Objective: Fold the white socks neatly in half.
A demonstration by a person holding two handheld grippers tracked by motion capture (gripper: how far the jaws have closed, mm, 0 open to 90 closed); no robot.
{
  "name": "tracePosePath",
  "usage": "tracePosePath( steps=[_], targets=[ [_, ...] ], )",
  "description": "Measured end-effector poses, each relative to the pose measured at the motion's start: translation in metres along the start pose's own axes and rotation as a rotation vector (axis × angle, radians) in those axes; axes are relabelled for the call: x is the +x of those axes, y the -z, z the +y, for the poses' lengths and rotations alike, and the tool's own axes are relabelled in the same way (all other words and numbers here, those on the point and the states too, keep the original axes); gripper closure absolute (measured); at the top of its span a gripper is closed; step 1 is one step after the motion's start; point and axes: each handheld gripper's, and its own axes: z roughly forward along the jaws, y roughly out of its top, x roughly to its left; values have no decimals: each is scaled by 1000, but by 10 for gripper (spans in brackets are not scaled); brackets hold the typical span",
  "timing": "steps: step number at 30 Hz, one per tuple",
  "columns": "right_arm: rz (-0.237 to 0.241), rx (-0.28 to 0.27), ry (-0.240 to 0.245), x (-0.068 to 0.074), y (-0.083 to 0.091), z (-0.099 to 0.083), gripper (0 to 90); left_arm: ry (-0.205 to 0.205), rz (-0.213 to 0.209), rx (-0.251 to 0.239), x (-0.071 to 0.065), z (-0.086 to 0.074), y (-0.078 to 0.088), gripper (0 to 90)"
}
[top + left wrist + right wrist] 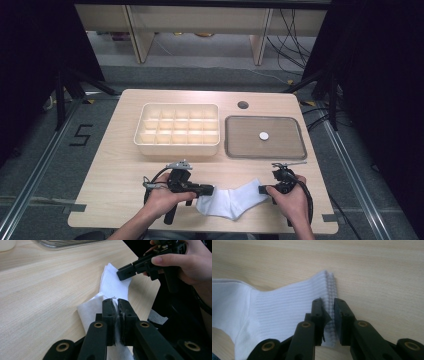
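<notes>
A white sock [232,200] lies flat near the table's front edge, between the person's two hands. My left gripper [210,190] points right and is shut on the sock's foot end. In the left gripper view its jaws [114,301] stand almost together with a thin fold of the sock [112,285] pinched between them. My right gripper [262,190] points left at the cuff end. In the right gripper view the ribbed cuff edge of the sock [287,307] fills the narrow gap of that gripper [328,302], and both pads touch it. The right gripper [125,271] also appears in the left gripper view, at the sock's far end.
A cream box [175,148] divided into several compartments stands behind the hands at centre. To its right is a grey tray [240,140] with a small white disc [263,135] in it. A round hole [243,105] pierces the tabletop at the back.
</notes>
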Motion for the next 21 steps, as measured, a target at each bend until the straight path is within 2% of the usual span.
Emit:
tracePosePath(
  steps=[1,2,5,6,7,8,10,12,13,14,15,16,17,18,21],
  targets=[
    [10,4,-12,2,0,0,787,0,-1,0,0,0,0,840],
    [7,4,7,1,-1,0,787,-1,-1,-1,0,0,0,841],
    [10,5,12,3,-2,-1,787,-1,0,-2,0,1,0,840],
    [21,7,-39,7,-3,-2,787,-1,0,-2,0,1,0,840],
    [15,4,18,4,-3,-1,787,0,0,-3,-1,1,0,840],
    [20,-16,32,4,-4,-1,785,2,0,-4,-1,1,-1,840],
    [15,-4,12,7,-5,-1,784,1,-1,-4,0,1,-1,840],
    [9,-7,33,8,-7,-2,783,2,9,-7,-1,1,-2,840],
    [25,0,2,11,-6,-2,783,2,7,-5,-1,1,-2,840],
    [30,3,6,12,-6,-2,783,2,6,-4,-1,1,-2,840],
    [37,15,-29,16,-6,-2,783,2,-2,-4,-1,1,-2,840],
    [44,7,-34,17,-7,-3,783,2,-5,-3,0,1,-2,840],
    [42,5,-29,18,-7,-3,781,2,-1,-4,-1,1,-2,840],
    [38,10,6,16,-8,-3,779,2,-1,-4,-1,1,-2,840],
    [57,14,-11,20,-9,-2,741,2,8,-3,0,2,-1,840]
  ],
)
